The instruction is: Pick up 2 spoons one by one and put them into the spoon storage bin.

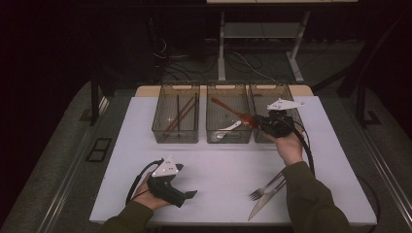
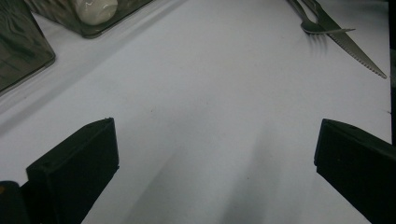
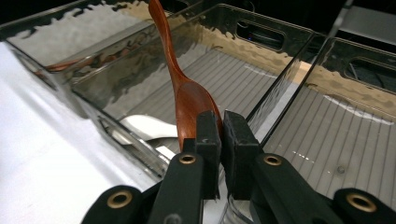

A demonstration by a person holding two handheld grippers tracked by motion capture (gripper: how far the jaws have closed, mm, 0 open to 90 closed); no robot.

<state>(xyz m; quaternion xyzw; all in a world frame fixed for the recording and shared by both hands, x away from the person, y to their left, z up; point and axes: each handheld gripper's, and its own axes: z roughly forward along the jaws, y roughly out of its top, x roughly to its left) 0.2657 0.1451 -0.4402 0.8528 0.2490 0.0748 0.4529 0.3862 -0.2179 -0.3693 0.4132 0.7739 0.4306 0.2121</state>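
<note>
Three bins in a row at the far edge of the table [image 1: 218,165]: left bin [image 1: 176,138] with chopsticks [image 1: 179,116] inside, middle bin [image 1: 228,138] with a spoon [image 1: 230,127] on its floor, right bin [image 1: 286,92] beside it. Over the middle bin, a wooden spoon [image 1: 233,112], bowl end clamped in the right gripper [image 1: 260,124], handle angled back and left. Near the front right edge, fork [image 1: 265,187] and knife [image 1: 265,199] side by side, touching. Front left, left gripper [image 1: 191,194] low over bare table, jaws apart.
</note>
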